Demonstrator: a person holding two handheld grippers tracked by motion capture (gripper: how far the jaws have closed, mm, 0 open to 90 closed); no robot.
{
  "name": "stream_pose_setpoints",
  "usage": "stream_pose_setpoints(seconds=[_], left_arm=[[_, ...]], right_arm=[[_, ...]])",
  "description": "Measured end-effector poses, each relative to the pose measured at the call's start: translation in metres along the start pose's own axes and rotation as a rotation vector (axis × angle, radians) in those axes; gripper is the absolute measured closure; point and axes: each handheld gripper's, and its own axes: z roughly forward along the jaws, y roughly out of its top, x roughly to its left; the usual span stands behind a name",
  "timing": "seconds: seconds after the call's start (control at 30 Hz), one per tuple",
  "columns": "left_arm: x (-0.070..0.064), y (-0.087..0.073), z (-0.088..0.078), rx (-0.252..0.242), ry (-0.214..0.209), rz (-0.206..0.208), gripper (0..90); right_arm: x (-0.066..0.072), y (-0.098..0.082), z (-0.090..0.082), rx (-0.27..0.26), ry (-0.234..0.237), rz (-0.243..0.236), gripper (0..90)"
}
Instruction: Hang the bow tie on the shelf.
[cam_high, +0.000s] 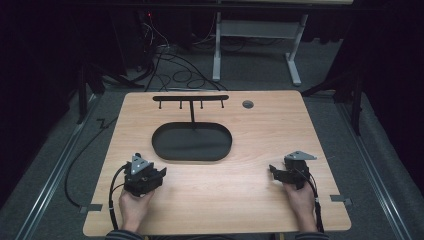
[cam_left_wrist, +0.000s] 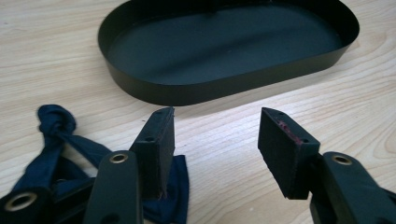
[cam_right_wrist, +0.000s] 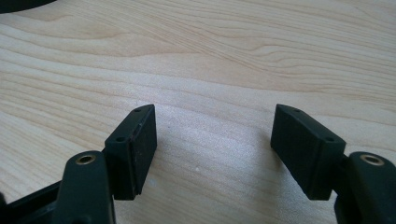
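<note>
A black oval tray (cam_high: 210, 145) lies at the middle of the wooden table (cam_high: 260, 130), and a thin post rises from its far rim to a black bar with hooks (cam_high: 190, 98). My left gripper (cam_high: 159, 173) rests near the front left, just short of the tray (cam_left_wrist: 187, 93). In the left gripper view that gripper (cam_left_wrist: 217, 119) is open, with bare wood between its jaws. A knotted dark blue cloth (cam_left_wrist: 58, 133) lies on the table beside and partly under its left jaw. My right gripper (cam_high: 274, 170) sits at the front right. It (cam_right_wrist: 215, 121) is open over bare wood.
A round grey cable hole (cam_high: 247, 104) sits near the table's far right. Grey tape marks (cam_high: 341, 200) stick to the front corners. Beyond the table are floor cables (cam_high: 175, 70) and a white desk frame (cam_high: 255, 35).
</note>
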Motion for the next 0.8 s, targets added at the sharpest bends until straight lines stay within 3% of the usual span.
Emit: stream_pose_setpoints(seconds=[0.8], left_arm=[[0.035, 0.001, -0.023, -0.043, 0.075, -0.065, 51.1]], right_arm=[[0.0, 0.0, 0.0, 0.0, -0.001, 0.001, 32.9]])
